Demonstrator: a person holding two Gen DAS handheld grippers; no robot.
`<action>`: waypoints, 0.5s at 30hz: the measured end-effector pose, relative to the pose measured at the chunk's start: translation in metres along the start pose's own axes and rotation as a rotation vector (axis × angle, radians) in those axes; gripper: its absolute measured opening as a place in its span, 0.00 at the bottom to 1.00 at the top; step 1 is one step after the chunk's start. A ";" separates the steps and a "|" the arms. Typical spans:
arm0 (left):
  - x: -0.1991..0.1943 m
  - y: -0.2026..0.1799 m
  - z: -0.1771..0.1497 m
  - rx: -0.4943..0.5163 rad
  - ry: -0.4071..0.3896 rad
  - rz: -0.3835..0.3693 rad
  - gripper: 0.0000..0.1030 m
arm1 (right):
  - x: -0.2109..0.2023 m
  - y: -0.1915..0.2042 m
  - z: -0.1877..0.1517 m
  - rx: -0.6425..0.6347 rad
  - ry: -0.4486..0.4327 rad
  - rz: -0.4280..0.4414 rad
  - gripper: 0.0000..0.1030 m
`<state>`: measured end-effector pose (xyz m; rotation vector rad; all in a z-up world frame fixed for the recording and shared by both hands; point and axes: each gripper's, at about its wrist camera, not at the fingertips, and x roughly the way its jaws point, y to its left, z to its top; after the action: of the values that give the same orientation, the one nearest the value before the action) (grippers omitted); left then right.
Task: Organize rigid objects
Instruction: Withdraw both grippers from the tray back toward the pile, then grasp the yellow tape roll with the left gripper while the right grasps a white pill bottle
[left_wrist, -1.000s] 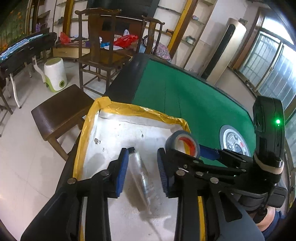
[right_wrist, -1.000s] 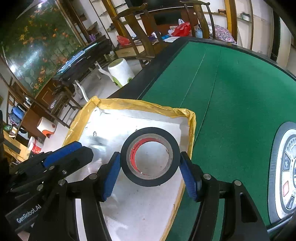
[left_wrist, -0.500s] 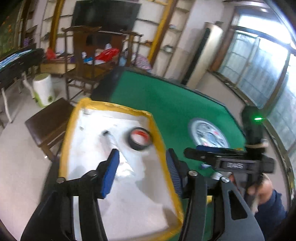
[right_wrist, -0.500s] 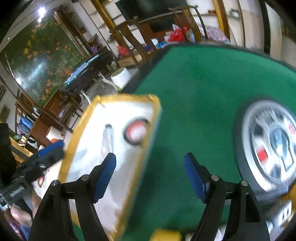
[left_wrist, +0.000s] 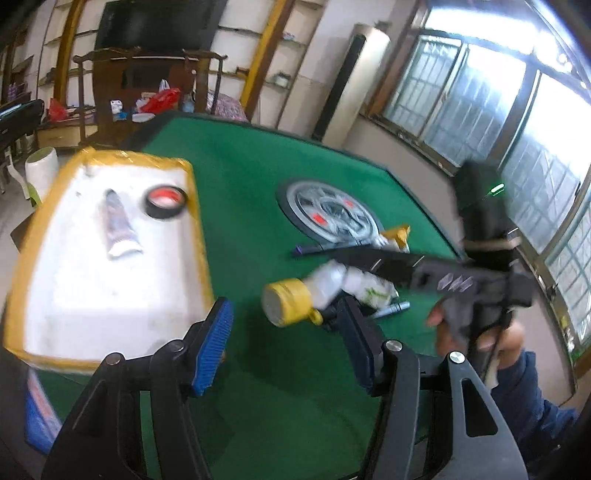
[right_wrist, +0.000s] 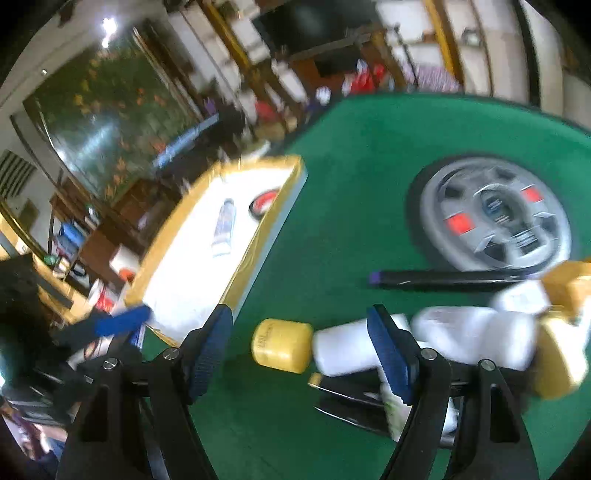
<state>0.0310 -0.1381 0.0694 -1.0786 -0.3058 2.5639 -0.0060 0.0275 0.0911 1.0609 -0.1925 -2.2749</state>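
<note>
We held both grippers over the green table (left_wrist: 258, 192), and both were empty. The left gripper (left_wrist: 288, 343) stood about half open with only felt between its blue pads (left_wrist: 214, 347); its jaws had just been opening, with nothing between them. The right gripper (right_wrist: 299, 354) stood wide. Its jaws had opened within the last second, and nothing was pressed between them. A yellow cap (right_wrist: 282, 345) showed in the gap between its fingers, though the pads did not touch it.

The tray (left_wrist: 201, 221), white inside with a yellow taped rim, sat at the table's left edge. In it lay the tape roll (left_wrist: 165, 202), black with a red core, near the far right corner, and just left of it the tube (left_wrist: 118, 225), lying flat with its cap towards the far end. Neither touched the other.

On the felt to the right of the tray lay a white bottle (left_wrist: 332, 284) on its side, the yellow cap pointing towards us. More white bottles (right_wrist: 480, 332) with yellow caps were heaped beside it, too blurred to count. A dark pen (right_wrist: 439, 278) lay between them and the round dial (right_wrist: 495, 214) set in the table. From the left view we saw a hand (left_wrist: 480, 332) in a blue sleeve (left_wrist: 532, 398) gripping the right gripper's handle.
</note>
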 end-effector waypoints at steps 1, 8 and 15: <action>0.005 -0.006 -0.004 0.004 0.006 0.019 0.56 | -0.007 -0.003 -0.002 -0.001 -0.032 -0.011 0.69; 0.041 -0.034 -0.016 0.031 0.066 0.134 0.56 | -0.050 -0.053 -0.008 0.078 -0.124 -0.076 0.69; 0.061 -0.031 -0.016 -0.025 0.081 0.172 0.56 | -0.057 -0.066 -0.009 0.139 -0.100 -0.045 0.69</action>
<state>0.0099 -0.0850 0.0291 -1.2650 -0.2338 2.6626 -0.0028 0.1149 0.0975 1.0310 -0.3765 -2.3857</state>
